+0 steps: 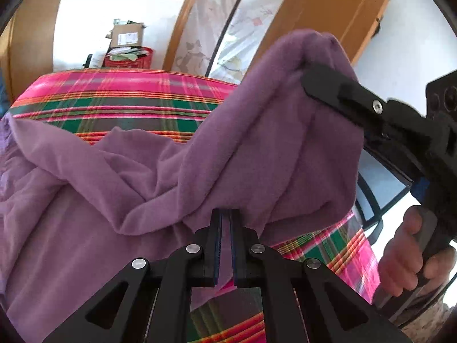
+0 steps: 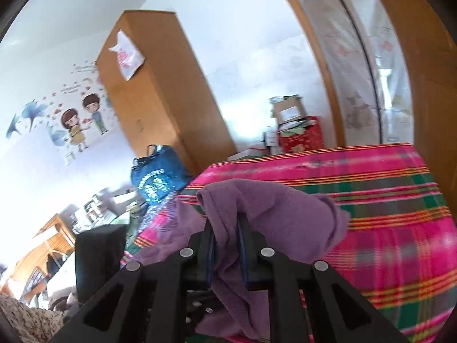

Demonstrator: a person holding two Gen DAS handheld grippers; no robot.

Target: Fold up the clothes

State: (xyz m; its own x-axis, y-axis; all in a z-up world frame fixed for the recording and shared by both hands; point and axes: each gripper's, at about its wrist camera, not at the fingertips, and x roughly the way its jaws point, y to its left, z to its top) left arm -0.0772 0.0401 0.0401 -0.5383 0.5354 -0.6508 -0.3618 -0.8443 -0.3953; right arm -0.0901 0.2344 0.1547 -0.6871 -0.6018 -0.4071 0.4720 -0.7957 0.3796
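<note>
While the left gripper (image 1: 225,220) pinches a low fold of the purple fleece garment (image 1: 148,171), the right gripper (image 2: 228,228) clamps its raised corner; cloth drapes over the pink-and-green plaid bed (image 1: 120,97); far side lies bare.

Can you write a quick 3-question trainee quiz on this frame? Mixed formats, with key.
1. True or false: the right gripper is open and clear of the purple garment.
2. What does the garment lie on? A) bare wood table B) plaid pink-and-green cloth C) white tiled floor
3. Fill in: in the left wrist view, the left gripper is shut on the garment's ____ edge, while the right gripper holds a raised part.

Key:
1. False; it is shut on a fold of the garment.
2. B
3. near (lower)
</note>
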